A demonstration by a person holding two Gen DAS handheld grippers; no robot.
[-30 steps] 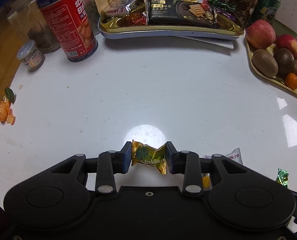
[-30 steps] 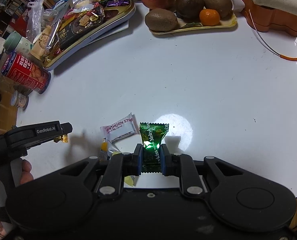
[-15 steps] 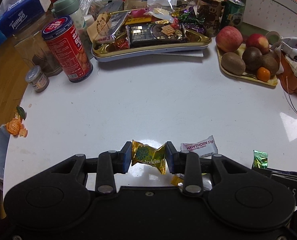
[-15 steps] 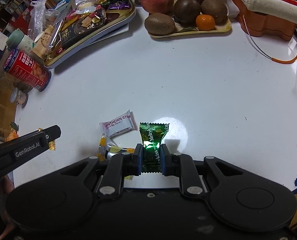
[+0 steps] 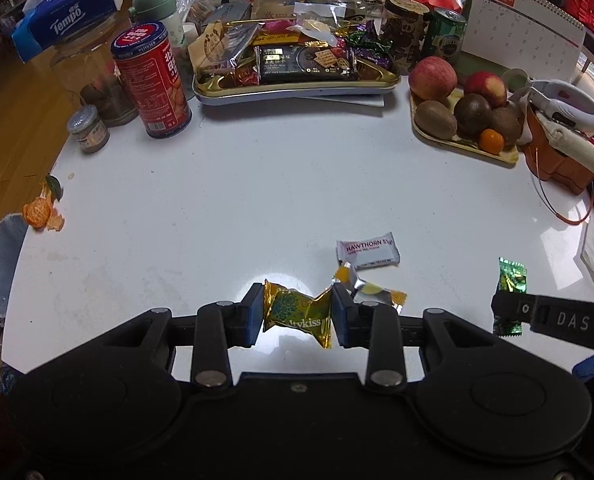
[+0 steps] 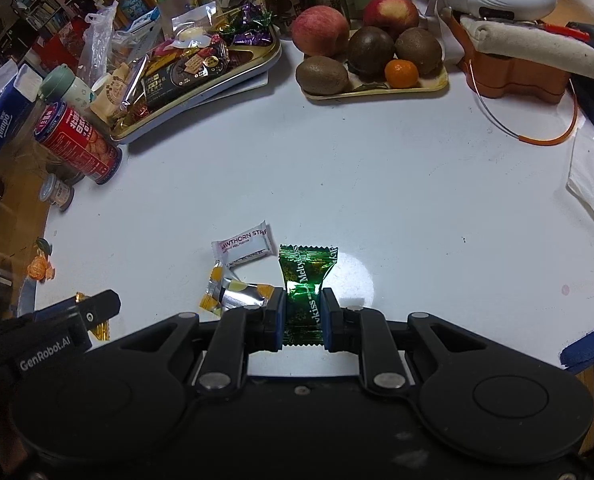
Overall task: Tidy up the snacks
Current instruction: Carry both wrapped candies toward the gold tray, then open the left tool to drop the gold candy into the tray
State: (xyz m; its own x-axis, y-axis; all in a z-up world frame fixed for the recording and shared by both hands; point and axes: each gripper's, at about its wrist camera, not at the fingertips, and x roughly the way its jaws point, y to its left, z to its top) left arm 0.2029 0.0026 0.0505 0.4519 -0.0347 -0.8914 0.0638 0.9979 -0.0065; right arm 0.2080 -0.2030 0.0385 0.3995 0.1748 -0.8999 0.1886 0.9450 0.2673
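Observation:
My left gripper (image 5: 297, 314) is shut on a gold-wrapped candy (image 5: 297, 313) and holds it above the white table (image 5: 257, 184). My right gripper (image 6: 304, 316) is shut on a green-wrapped candy (image 6: 305, 280), also above the table; that candy shows at the right of the left wrist view (image 5: 511, 280). A white Hawthorn Strip packet (image 5: 368, 250) and a silver-and-yellow candy (image 5: 367, 288) lie on the table between the grippers. A gold snack tray (image 5: 297, 82) holding several packets stands at the far side.
A red biscuit can (image 5: 151, 80) and a small jar (image 5: 88, 128) stand at the far left. A fruit tray (image 5: 465, 120) sits far right, with an orange holder (image 5: 557, 160) and a tissue (image 6: 591, 184) near the right edge. Tangerine peel (image 5: 41, 212) lies at the left edge.
Both grippers have pulled back and risen with their candies still held. More of the table, the Hawthorn packet and the silver-and-yellow candy have come into the left wrist view.

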